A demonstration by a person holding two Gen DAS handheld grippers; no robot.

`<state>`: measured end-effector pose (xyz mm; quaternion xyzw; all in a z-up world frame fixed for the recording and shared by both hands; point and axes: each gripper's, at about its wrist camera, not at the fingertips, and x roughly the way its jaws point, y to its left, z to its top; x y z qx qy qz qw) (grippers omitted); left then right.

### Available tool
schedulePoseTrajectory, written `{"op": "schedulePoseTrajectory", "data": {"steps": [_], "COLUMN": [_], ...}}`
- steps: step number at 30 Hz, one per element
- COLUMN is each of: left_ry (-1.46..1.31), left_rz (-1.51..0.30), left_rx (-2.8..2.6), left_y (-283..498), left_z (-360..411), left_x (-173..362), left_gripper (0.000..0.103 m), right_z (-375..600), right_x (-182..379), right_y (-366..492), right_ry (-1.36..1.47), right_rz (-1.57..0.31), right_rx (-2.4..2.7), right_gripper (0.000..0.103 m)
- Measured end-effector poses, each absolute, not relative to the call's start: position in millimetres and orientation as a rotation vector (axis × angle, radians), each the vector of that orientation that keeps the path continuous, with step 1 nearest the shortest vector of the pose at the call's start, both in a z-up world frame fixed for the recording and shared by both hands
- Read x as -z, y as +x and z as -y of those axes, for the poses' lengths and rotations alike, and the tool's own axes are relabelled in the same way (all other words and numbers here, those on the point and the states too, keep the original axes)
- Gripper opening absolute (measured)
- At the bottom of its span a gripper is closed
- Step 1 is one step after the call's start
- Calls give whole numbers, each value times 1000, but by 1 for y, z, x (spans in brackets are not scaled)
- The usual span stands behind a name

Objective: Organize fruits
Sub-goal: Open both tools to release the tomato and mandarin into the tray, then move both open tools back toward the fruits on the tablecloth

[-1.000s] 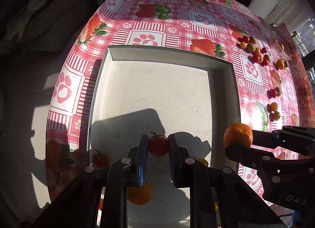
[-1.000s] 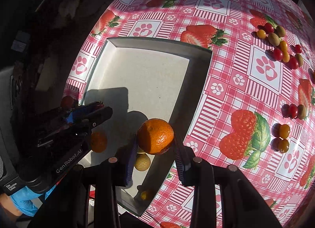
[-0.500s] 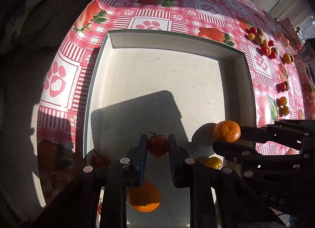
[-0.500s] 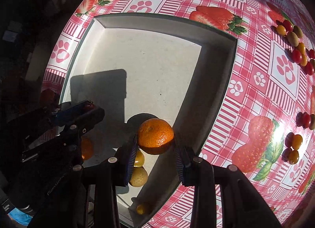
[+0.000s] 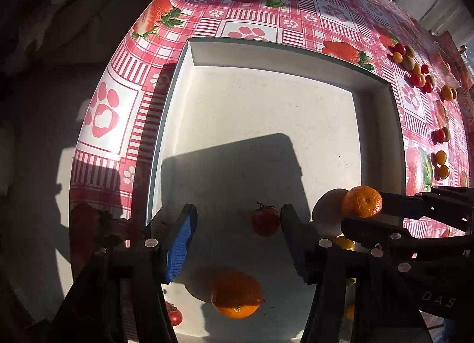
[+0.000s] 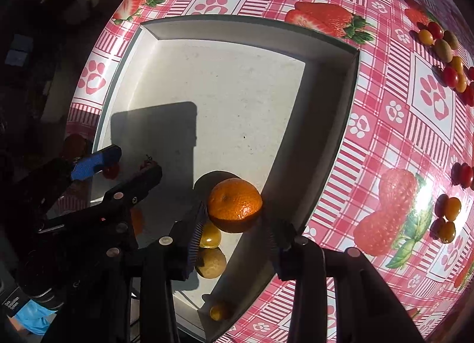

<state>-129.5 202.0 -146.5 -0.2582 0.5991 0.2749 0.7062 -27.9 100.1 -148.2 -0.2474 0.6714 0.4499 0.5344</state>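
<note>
While the strawberry-and-paw-print tablecloth (image 5: 251,29) fills most of both views, a big white tray (image 5: 266,56) sits on it, half in sun and half under the grippers' shadows; off to the right on the cloth there's a loose scatter of cherry tomatoes (image 6: 450,76) and little yellow and green fruits, well apart from the tray; the right gripper (image 6: 234,224) is clamped on an orange (image 6: 235,205), held above the tray's near right corner; the left gripper (image 5: 237,218) has its jaws spread wide, with a small stemmed tomato (image 5: 265,221) between them, right beside the right-hand finger, though whether it touches is hard to tell; lower down a second orange (image 5: 236,295) lies on the tray floor; a yellow fruit (image 6: 209,235) and a paler round one (image 6: 211,263) sit just beneath the held orange.
</note>
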Motion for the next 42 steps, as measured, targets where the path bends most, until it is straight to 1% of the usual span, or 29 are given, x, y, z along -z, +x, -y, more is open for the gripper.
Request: {"op": "schedulePoseTrajectory", "data": {"steps": [1,2,3,5,10,13,28,36,39,42], "left_ry": [-591,-609,-626,-638,-589,-551,-392,-379,-377,-375], "left_rz": [-1330,-1329,-1329,-1331,-1330,-1328,-1307,-1339,-1354,-1365], "left_rx": [-617,-623,-632,-641,-615,-580,-359,-325,-324,-328], "left_y": [-133,-135,-138,-140,-131,-118,-38,-3,5,11], "left_z": [-205,-208,-212,-214,-197,-179,-105,-82,-77,-74], "left_x": [146,145,145,142,130,121,85,89,94,98], "left_gripper": [60,60,60,60,60,60,60,60,60,60], "right_z": [-95,-95,-95,-94,-84,-67,68,91,87,78], "right_x": [145,141,137,129,113,107,126,128,128,132], "right_y": [-22,-21,-19,-15,-5,9,106,159,172,177], "right_ry": [-561,-535,-514,-492,-487,-466,-327,-237,-287,-406], "right_rz": [-1605,-1606,-1598,-1574,-1528,-1531,-1587,-1575,-1533,-1478], "right_rx": [-1086,-1096,-1097,-1094,-1067,-1019,-641,-549,-555,-598], "right_gripper": [60,71,86,88,89,89,89,89,89,89]}}
